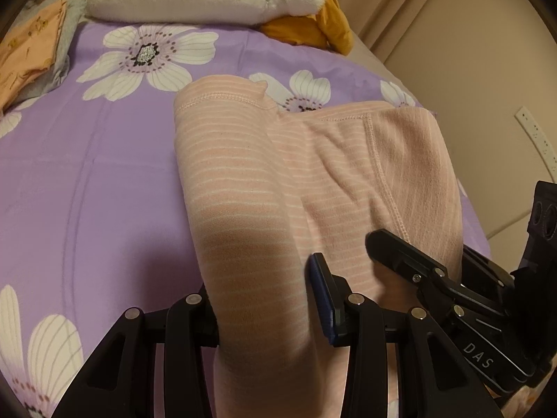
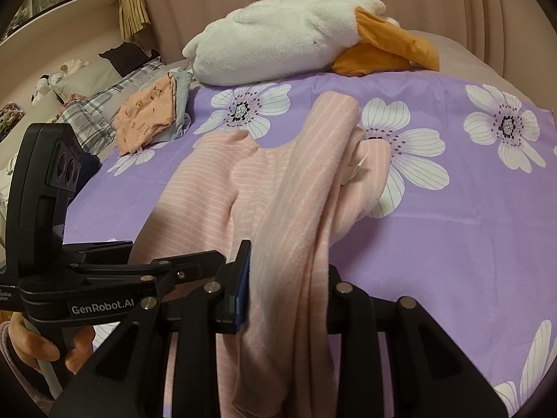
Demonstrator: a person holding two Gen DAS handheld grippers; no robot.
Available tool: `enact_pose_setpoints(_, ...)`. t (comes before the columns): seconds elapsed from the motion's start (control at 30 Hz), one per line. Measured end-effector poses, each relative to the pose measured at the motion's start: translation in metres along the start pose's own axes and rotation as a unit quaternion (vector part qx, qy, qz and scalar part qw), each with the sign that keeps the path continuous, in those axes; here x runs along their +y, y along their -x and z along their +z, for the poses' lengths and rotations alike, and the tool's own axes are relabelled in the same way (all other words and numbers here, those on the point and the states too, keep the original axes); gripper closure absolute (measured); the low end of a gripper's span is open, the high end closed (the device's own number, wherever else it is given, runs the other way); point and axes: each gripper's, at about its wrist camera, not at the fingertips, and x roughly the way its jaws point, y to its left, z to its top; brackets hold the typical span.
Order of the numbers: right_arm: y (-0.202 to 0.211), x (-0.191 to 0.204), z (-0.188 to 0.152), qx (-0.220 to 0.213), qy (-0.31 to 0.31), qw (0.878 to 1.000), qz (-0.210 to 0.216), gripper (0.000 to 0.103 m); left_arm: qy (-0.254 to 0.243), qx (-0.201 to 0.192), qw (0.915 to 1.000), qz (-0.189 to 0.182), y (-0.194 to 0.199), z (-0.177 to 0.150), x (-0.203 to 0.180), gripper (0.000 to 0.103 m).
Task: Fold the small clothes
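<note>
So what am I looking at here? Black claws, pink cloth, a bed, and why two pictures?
There is no robot here. A person holds a two-finger gripper in each hand, and each gripper carries a wide-angle camera looking along its fingers, hence two pictures. One comes from the left gripper, the other from the right gripper. Each picture also shows the other gripper off to one side. Both are shut on the same pink striped garment, part of it lifted and the rest lying on a purple flowered sheet. Further back lie a white and orange plush toy and a small pile of folded clothes, the top one orange.
</note>
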Motion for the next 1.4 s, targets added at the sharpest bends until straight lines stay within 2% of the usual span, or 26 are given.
enact_pose_setpoints(0.87, -0.025, -0.009, -0.008, 0.028, -0.013, 1.0, -0.006, 0.073, 0.006, 0.029, 0.9994, 0.016, -0.026, 0.004, 0.006, 0.063)
enact_pose_setpoints(1.4, -0.033, -0.015, -0.01, 0.037, -0.025, 0.999, -0.005, 0.072, 0.005, 0.033, 0.9993, 0.019, -0.03, 0.004, 0.006, 0.063)
